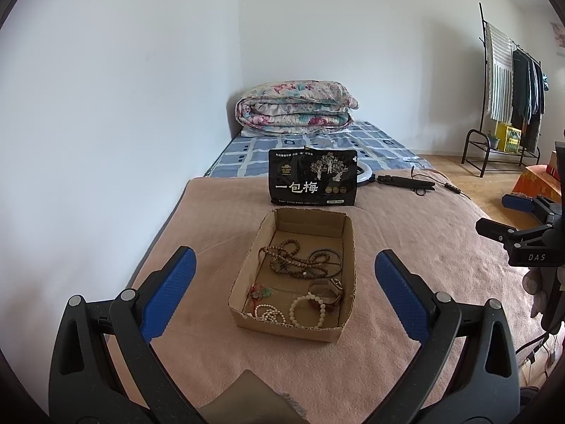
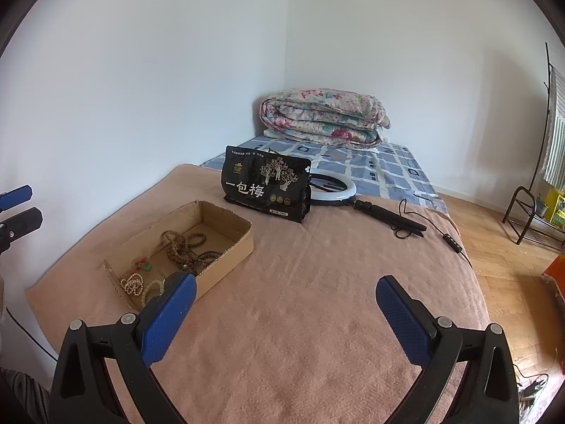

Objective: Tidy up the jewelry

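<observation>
Both claws hang wide open, gripping nothing. The left claw [image 1: 285, 295] lines up dead on the box [image 1: 348, 243], which sits on the pink blanket [image 1: 406, 247] straight ahead between its spread fingers. Inside lie brown beads [image 1: 295, 259], a dark bangle [image 1: 335, 254], a watch [image 1: 326, 291] and white bracelets [image 1: 303, 309]. The right claw [image 2: 286, 312] hovers over bare blanket, the box ahead to its left, well apart. A black pouch [image 1: 312, 178] stands just behind the box.

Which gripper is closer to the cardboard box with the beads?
Left. The left gripper is open and points straight at the cardboard box, right before its near end. The right gripper is open too, off to the box's right over bare blanket.
</observation>
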`<state>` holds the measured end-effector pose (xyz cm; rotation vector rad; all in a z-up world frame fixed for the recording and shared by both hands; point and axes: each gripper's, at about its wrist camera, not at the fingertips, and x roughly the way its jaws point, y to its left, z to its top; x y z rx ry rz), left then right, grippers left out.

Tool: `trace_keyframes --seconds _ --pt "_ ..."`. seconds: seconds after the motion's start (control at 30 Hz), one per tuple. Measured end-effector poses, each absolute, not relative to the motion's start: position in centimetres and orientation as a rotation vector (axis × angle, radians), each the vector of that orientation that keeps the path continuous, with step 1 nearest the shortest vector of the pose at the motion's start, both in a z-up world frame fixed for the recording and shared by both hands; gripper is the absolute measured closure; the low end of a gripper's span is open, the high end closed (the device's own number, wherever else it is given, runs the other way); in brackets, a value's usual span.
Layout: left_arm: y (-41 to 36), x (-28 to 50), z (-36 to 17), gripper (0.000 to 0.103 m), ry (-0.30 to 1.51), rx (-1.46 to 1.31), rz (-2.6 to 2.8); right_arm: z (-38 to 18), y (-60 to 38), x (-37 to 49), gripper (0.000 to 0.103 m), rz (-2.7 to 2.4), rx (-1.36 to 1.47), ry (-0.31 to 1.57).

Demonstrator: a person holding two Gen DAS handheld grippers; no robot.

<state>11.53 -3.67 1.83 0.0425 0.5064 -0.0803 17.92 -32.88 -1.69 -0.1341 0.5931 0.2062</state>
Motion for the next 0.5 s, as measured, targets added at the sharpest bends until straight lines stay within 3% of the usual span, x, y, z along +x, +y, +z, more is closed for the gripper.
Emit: trace_keyframes --seconds 0.5 --pt "-3.92 11.63 1.78 0.000 0.507 0.046 -0.079 -2.31 -33.29 17.89 0.000 0.199 -0.129 0.607"
